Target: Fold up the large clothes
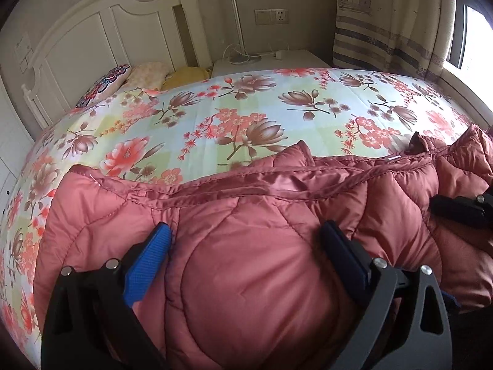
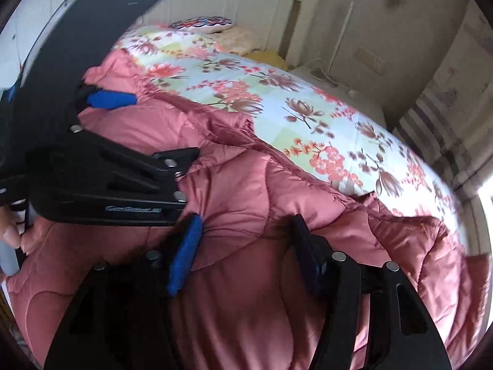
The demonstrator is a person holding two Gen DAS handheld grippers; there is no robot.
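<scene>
A dusty-pink quilted puffer jacket [image 1: 277,215] lies spread across the near part of a bed with a floral cover [image 1: 215,117]. My left gripper [image 1: 246,226] is pressed down into it near its left end. Its jaws stand wide and open, and a smooth bulge of padding rises between the blue pads [image 1: 148,262]. In the right wrist view the jacket [image 2: 277,185] runs along the bed edge. My right gripper [image 2: 246,219] is shut on a fold of it, and the fabric puckers at the blue pad [image 2: 185,256]. The left gripper [image 2: 163,125] sits just to its left.
A white headboard [image 1: 92,40] and small pillows [image 1: 144,75] are at the far end of the bed. A white nightstand [image 1: 277,58] with a lamp pole and cables stands beside it. A striped curtain [image 1: 391,24] and a bright window are at the right. A hand [image 2: 12,231] holds the left gripper's handle.
</scene>
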